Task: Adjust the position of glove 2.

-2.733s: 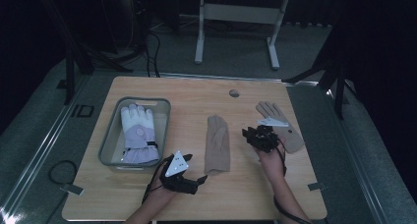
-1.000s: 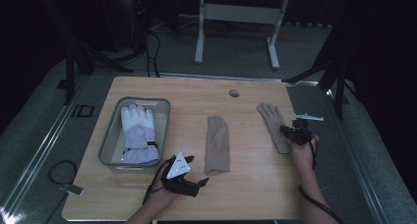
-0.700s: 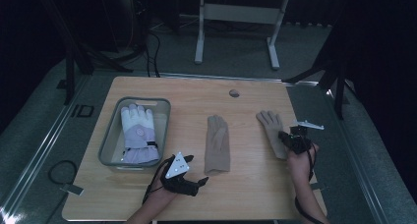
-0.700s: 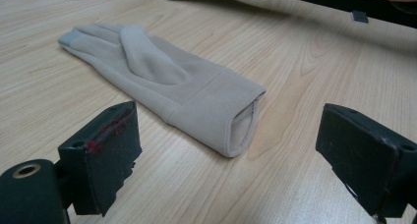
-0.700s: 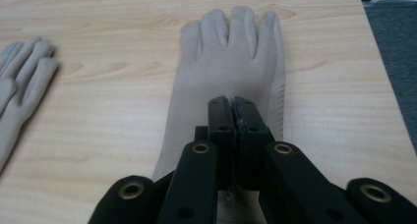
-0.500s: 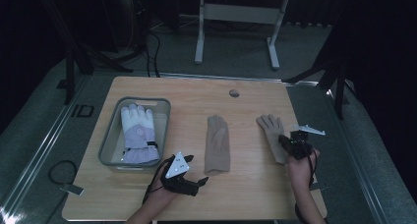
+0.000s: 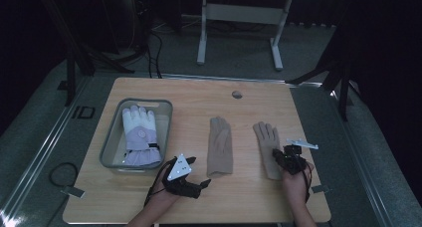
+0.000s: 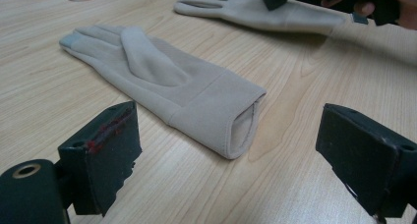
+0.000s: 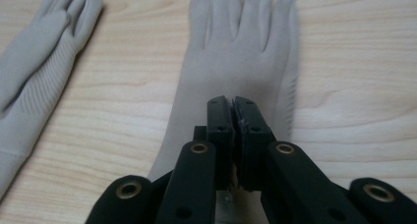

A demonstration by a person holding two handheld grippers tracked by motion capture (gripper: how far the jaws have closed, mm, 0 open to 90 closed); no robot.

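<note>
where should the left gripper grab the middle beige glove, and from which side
Best at the cuff of the middle beige glove, coming in low from the person's side of the table. The glove lies flat with fingers pointing away, and the cuff's open end faces the left gripper, whose jaws stand wide apart. The cuff mouth gapes slightly, so one jaw could probably slip under its edge.

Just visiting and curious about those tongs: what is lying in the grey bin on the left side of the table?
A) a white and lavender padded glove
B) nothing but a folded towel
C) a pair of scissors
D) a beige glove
A: the high view shows a white and lavender padded glove lying in the grey bin, while the two beige gloves lie out on the wooden table.
</note>
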